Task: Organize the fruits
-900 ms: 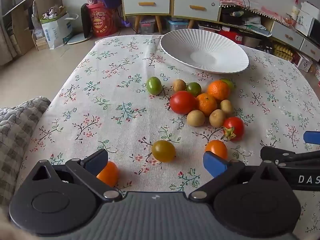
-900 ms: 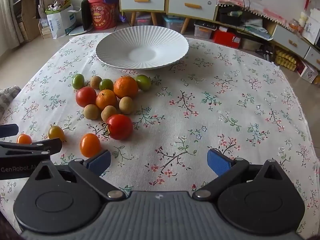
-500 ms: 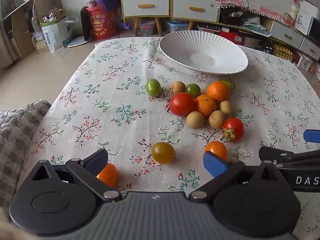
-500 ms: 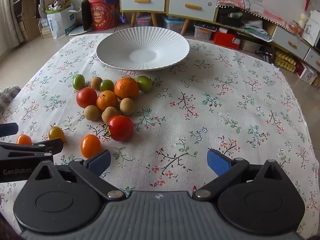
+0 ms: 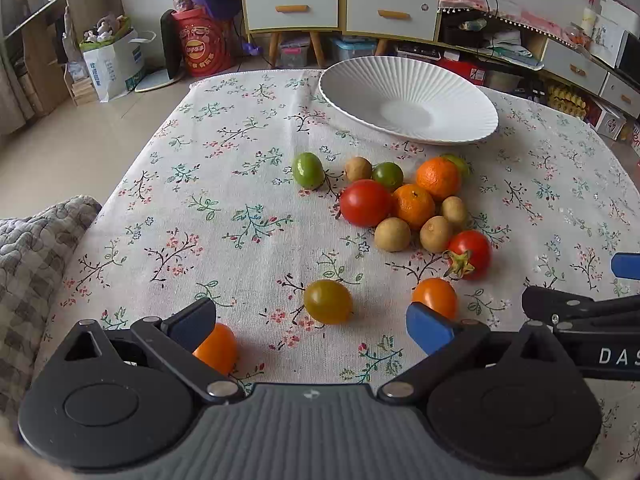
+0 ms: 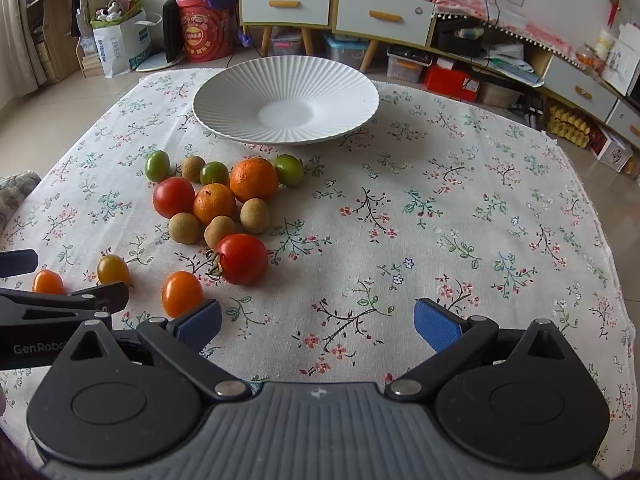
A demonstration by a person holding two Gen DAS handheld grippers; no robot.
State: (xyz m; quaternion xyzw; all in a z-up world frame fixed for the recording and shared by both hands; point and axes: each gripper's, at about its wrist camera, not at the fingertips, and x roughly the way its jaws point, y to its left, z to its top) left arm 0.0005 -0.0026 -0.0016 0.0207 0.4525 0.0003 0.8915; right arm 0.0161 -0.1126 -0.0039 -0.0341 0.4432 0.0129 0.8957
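You are working over a table under a cream tablecloth (image 6: 460, 208) printed with small flower sprigs. Behind it stand white drawer units (image 6: 288, 2) with orange handles, a red drum (image 6: 202, 36) and a white paper bag (image 6: 120, 42) on the tiled floor; a grey quilted cushion (image 5: 32, 248) sits at the table's left edge.

The white ribbed plate (image 6: 240, 92) rests at the far side, holding nothing. The fruits lie in a loose cluster just in front of it: two oranges (image 6: 254, 179), two red tomatoes (image 6: 242, 258), three green ones and four brown round fruits. The near red tomato points its stem left. Three small tomatoes lie apart, nearer you; the olive one (image 5: 328, 301) is oval, its long axis running left to right.

Your left gripper (image 5: 312, 320) and right gripper (image 6: 318, 322) both stand spread wide, gripping nothing, tilted down over the cloth.
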